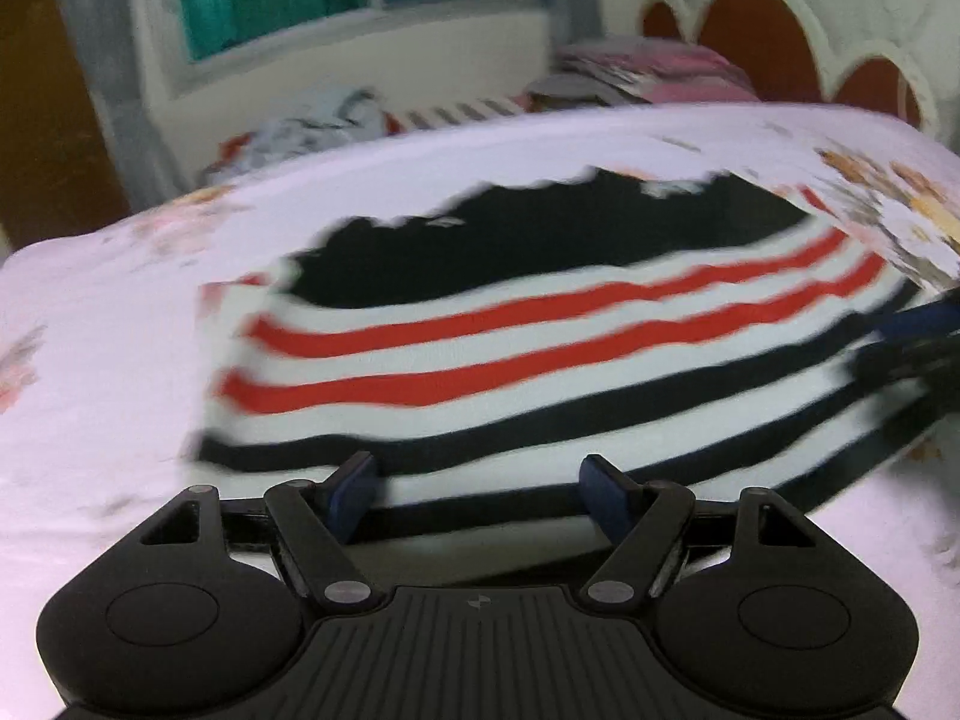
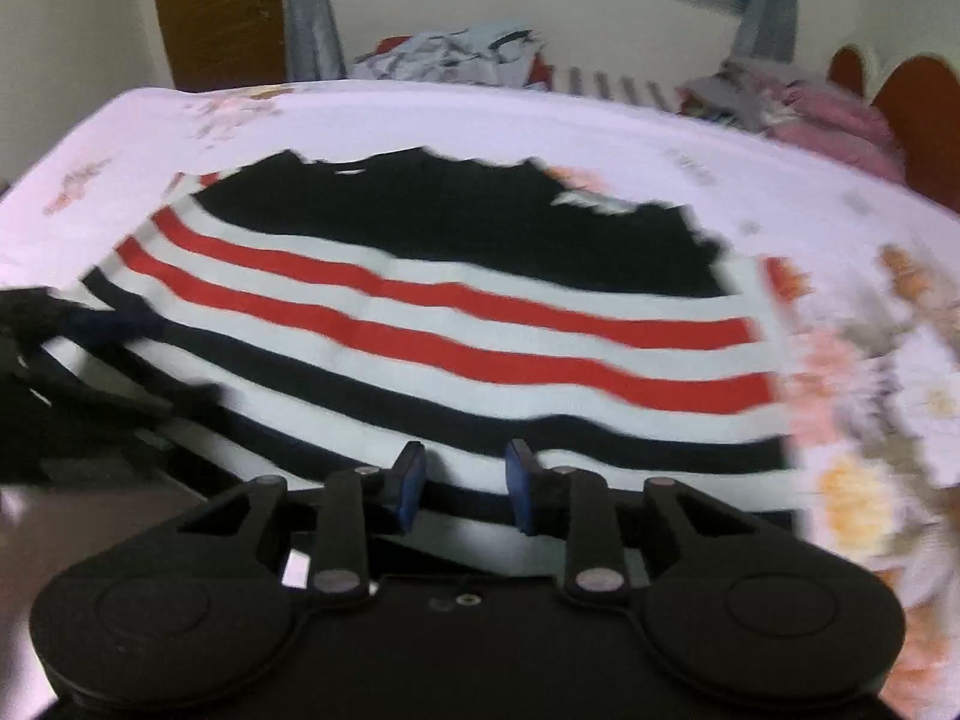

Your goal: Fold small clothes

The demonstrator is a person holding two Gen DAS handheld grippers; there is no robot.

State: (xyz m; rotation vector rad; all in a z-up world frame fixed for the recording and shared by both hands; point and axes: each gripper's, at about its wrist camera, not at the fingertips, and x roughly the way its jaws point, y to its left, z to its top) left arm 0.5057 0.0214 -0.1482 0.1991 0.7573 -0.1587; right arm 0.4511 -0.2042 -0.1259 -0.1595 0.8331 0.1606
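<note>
Both hand-held grippers, left and right, hang spread and empty at the near hem of the black, white and red striped knit top, lying flat across the floral bedsheet, stripes running crosswise, collar farthest away.

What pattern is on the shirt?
The shirt is solid black at the far end, then has red and black stripes on white; clearest in the right wrist view.

The striped shirt is soft matt cloth. The bed sheet is smooth floral cloth. The left tool is matt black plastic.
</note>
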